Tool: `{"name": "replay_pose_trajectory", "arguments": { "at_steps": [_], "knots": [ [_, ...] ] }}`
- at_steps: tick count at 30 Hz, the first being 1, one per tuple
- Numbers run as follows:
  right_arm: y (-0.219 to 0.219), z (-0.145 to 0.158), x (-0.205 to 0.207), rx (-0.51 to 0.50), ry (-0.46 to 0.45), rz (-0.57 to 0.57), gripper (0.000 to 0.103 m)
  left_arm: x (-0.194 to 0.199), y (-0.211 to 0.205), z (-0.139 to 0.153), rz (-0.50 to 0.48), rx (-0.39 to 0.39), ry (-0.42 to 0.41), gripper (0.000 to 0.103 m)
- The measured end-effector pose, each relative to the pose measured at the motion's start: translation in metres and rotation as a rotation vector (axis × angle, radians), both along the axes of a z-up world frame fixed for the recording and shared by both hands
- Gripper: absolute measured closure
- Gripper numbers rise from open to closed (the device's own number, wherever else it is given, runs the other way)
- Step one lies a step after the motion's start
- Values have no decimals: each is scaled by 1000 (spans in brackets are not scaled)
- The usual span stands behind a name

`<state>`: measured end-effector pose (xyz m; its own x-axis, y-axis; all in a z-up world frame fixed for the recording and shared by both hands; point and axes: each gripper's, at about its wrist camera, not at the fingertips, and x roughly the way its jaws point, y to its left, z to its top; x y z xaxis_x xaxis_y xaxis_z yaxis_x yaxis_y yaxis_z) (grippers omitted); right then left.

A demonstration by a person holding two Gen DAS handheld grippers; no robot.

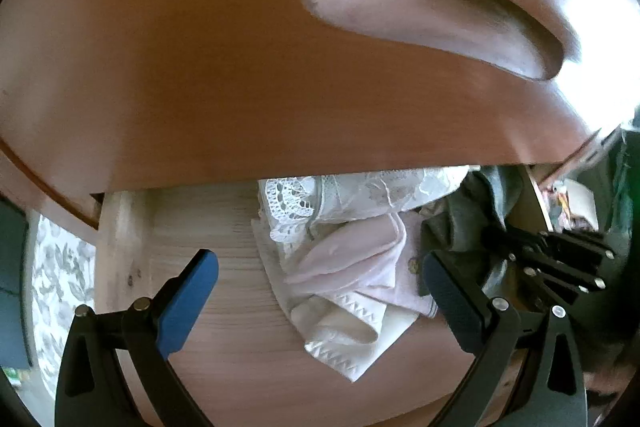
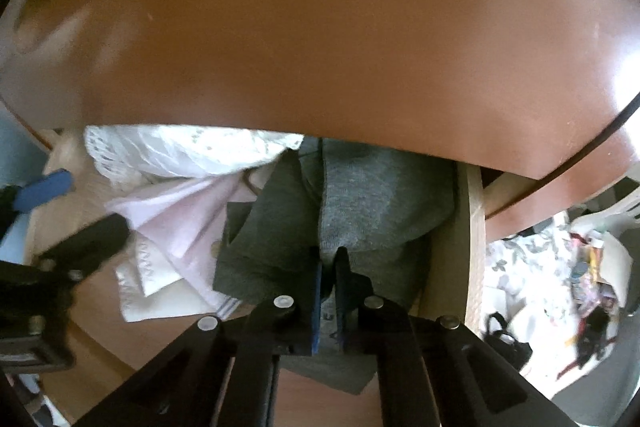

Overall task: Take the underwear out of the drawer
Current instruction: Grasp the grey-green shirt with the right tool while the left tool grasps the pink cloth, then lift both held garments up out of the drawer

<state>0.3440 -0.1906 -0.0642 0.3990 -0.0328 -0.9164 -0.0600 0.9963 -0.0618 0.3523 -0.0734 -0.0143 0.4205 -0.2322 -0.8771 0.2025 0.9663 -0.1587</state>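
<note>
The open drawer point(image 1: 208, 219) holds a heap of clothes. Grey knit underwear point(image 2: 372, 195) lies at its right end, next to a darker grey piece point(image 2: 256, 251). My right gripper point(image 2: 330, 263) is shut on a fold of the grey underwear, the cloth pinched between its pads. My left gripper point(image 1: 320, 263) hangs open over a pale pink garment point(image 1: 352, 259) and a white lace one point(image 1: 360, 191), with nothing between its blue fingers point(image 1: 192, 291). In the left wrist view the grey cloth point(image 1: 460, 215) shows at the right, beside the right gripper's black linkage point(image 1: 560, 259).
A brown drawer front point(image 1: 240, 67) with a scooped handle recess point(image 1: 420, 15) overhangs the drawer's back part. The drawer's pale wooden side wall point(image 2: 474, 227) stands right of the grey cloth. Beyond it lies a cluttered floor point(image 2: 560, 287). A patterned rug point(image 1: 60, 267) shows at the left.
</note>
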Motion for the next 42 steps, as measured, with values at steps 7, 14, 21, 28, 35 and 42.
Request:
{"name": "replay_pose_trajectory", "arguments": {
  "at_steps": [7, 14, 21, 28, 35, 42],
  "knots": [
    [-2, 10, -6, 53, -49, 18, 97, 13, -4, -5, 84, -50, 31, 1],
    [0, 5, -8, 80, -51, 17, 97, 20, -8, -16, 148, -87, 88, 13],
    [-14, 9, -12, 99, -52, 12, 97, 32, -6, -39, 179, -132, 166, 41],
    [-22, 8, -9, 110, -41, 1, 97, 38, 0, -50, 221, -154, 203, 66],
    [-19, 12, -8, 97, -57, 7, 98, 35, 5, -49, 224, -150, 172, 97],
    [-18, 16, -32, 177, -94, 54, 99, 20, 2, -47, 170, -180, 145, 101]
  ]
}}
